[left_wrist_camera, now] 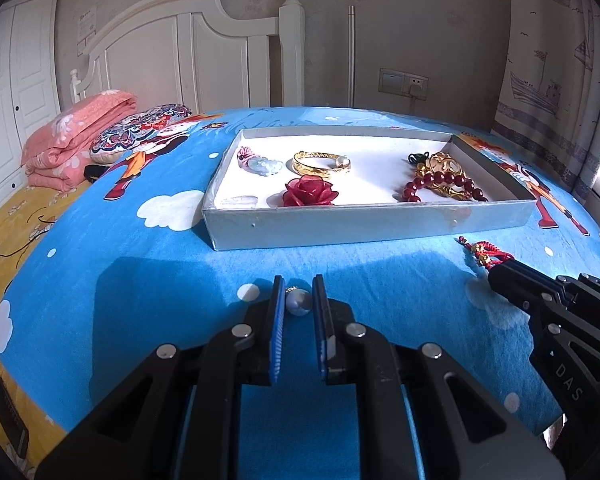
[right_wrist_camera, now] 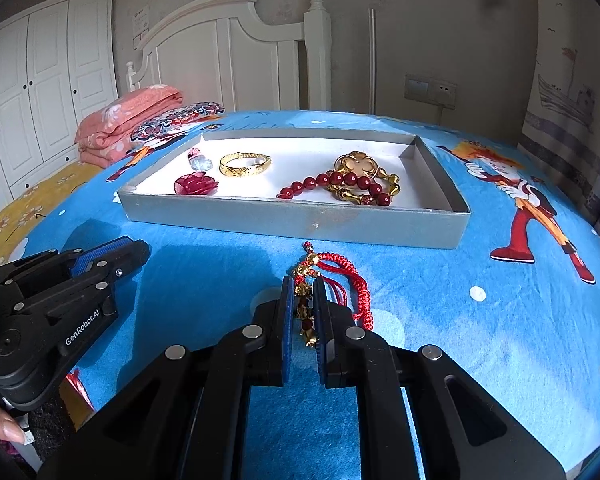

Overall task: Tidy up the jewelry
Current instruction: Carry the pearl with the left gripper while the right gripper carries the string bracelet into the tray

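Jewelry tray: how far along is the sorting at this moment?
Done: the tray already holds a gold bangle, red rose, red bead string and gold pendant. In hand: left gripper pinches a pearl piece; right gripper grips the red cord charm. Left: placing both.

tray (left_wrist_camera: 364,222) on bed | bangle (left_wrist_camera: 322,162) in tray, L | beads (left_wrist_camera: 436,186) R

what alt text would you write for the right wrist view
The right tongs are shut on a red cord bracelet with gold charms on a blue cartoon-print bedspread. Behind it, a shallow grey tray holds a gold bangle, a red rose and red beads; the left tongs enter at left.
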A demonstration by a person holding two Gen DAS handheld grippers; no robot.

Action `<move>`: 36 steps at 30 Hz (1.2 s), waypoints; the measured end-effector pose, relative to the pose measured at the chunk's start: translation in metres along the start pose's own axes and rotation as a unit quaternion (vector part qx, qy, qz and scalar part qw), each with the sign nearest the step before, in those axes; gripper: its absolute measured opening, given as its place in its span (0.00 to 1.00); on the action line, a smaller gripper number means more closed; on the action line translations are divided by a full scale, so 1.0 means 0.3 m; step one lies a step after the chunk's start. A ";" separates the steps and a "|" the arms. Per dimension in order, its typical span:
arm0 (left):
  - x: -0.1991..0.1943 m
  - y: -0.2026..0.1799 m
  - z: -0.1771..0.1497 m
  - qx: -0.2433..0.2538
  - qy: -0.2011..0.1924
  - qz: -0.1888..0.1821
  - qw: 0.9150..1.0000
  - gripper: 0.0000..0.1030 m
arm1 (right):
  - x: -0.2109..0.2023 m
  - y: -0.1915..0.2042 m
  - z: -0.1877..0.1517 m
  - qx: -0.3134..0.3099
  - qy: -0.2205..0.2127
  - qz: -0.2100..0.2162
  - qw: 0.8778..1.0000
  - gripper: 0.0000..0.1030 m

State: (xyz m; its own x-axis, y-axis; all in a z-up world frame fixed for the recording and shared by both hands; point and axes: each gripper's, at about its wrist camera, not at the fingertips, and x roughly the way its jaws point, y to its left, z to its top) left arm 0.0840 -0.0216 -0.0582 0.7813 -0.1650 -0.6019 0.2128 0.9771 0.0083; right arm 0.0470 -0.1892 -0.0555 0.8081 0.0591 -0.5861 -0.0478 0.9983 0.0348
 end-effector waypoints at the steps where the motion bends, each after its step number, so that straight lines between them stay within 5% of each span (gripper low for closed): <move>1: -0.003 -0.006 -0.003 0.001 -0.001 -0.002 1.000 0.13 | -0.004 -0.001 0.000 0.001 -0.002 0.002 1.000 0.10; 36: -0.156 -0.077 0.155 0.011 -0.052 -0.046 0.998 0.13 | -0.169 -0.019 0.173 0.023 -0.093 0.021 0.995 0.10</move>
State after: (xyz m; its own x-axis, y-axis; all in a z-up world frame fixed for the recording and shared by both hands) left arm 0.0697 -0.0428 0.0070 0.8142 -0.2672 -0.5154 0.2975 0.9544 -0.0247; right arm 0.0369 -0.1980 0.0159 0.9008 0.0953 -0.4236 -0.0605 0.9936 0.0949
